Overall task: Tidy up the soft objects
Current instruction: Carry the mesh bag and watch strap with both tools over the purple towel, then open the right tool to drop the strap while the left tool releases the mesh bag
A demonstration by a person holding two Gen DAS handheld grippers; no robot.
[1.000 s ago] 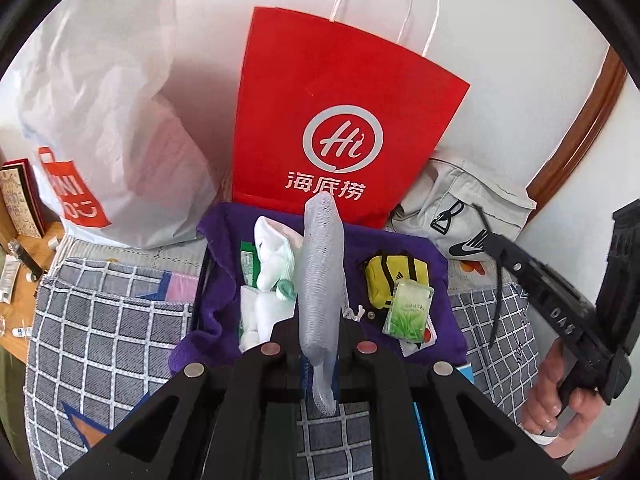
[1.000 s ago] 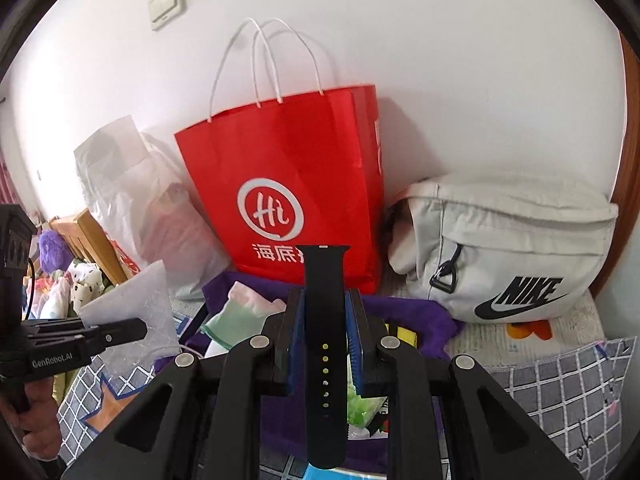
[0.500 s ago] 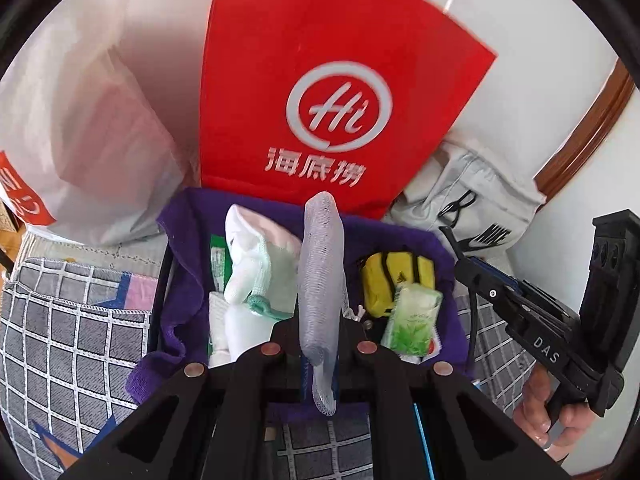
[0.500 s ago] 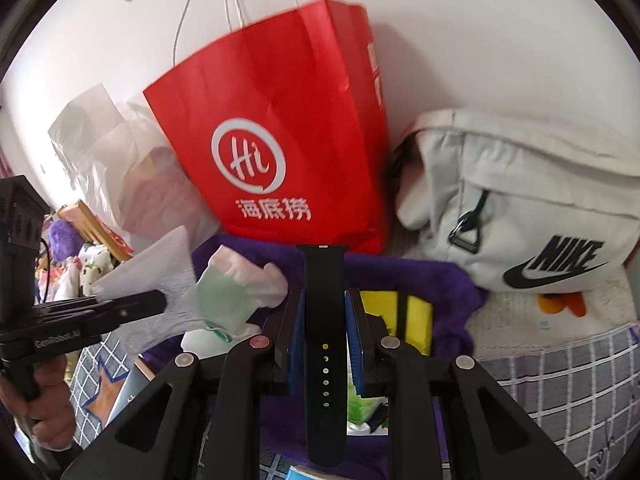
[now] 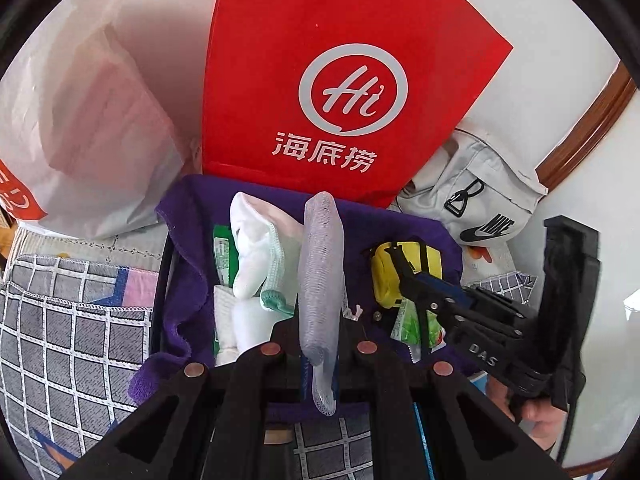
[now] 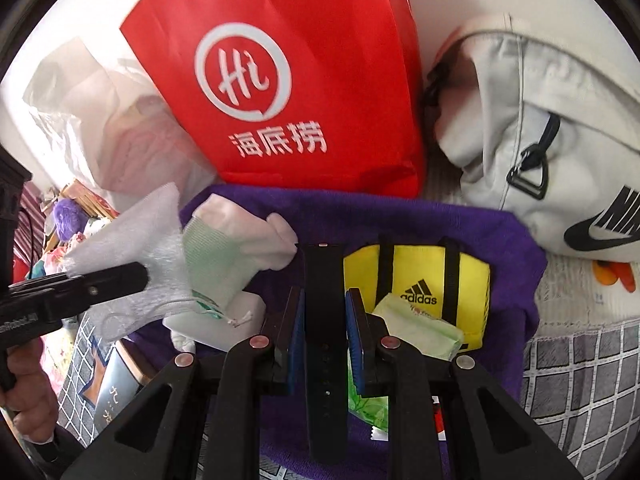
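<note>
My left gripper (image 5: 320, 340) is shut on a white mesh cloth (image 5: 322, 280) that sticks up between its fingers, above a box lined with a purple towel (image 5: 184, 256). In the box lie a white-and-green sock (image 5: 252, 248), a yellow Adidas pouch (image 6: 416, 276) and a green tissue pack (image 6: 420, 332). My right gripper (image 6: 324, 304) is shut on a black watch strap (image 6: 324, 280), held upright over the purple towel (image 6: 400, 216). The left gripper (image 6: 132, 276) and its mesh cloth (image 6: 132, 236) show at the left of the right wrist view, beside the sock (image 6: 224, 252).
A red paper bag (image 5: 332, 80) stands against the wall right behind the box. A white plastic bag (image 5: 88, 120) is to its left, a grey Nike bag (image 6: 540, 140) to its right. A grey checked cloth (image 5: 60, 340) covers the surface around the box.
Both grippers have come down and closer to the purple-lined box, each still holding its item. The right gripper with the strap now hangs over the box by the yellow pouch.
</note>
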